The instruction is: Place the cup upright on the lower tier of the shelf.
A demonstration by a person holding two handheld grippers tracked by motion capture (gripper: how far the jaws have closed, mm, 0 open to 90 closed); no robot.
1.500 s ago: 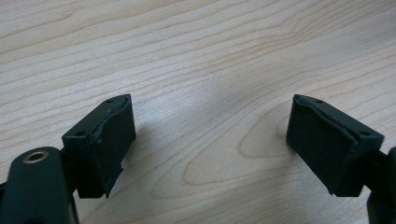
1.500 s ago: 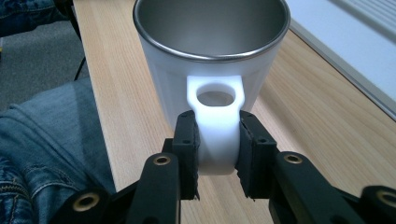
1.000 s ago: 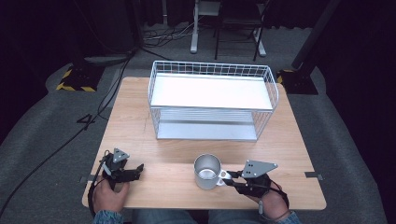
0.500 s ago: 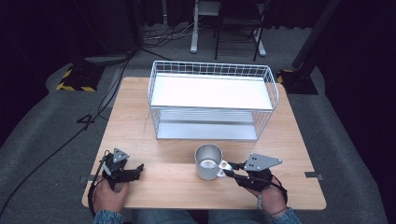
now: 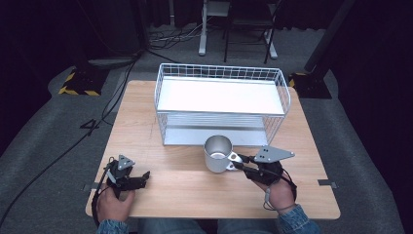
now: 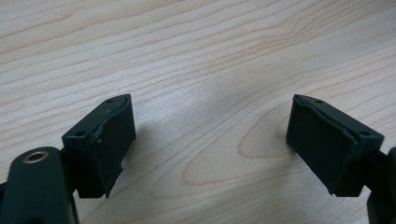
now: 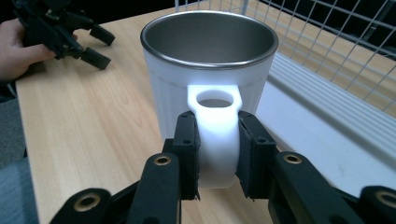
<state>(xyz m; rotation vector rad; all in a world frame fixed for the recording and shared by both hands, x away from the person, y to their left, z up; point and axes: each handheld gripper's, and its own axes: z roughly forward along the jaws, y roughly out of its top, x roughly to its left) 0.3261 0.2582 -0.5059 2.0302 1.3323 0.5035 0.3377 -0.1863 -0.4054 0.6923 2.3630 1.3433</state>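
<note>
A white mug [image 5: 217,153] with a steel rim and grey inside stands upright just in front of the wire rack [image 5: 221,104]. My right gripper [image 5: 238,165] is shut on the mug's handle [image 7: 214,135], and the mug [image 7: 208,65] looms close in the right gripper view. My left gripper [image 5: 141,177] rests at the table's front left, held in a hand. In the left gripper view its jaws stand wide apart over bare wood, with nothing between the pads [image 6: 110,140].
The white two-tier wire rack takes up the back middle of the wooden table [image 5: 146,126]. The left gripper [image 7: 79,35] and its hand appear at the top left of the right gripper view. Cables and chair legs lie on the dark floor beyond.
My right gripper has carried the mug away from the front edge toward the rack, and slightly right. The left gripper has stayed put.
</note>
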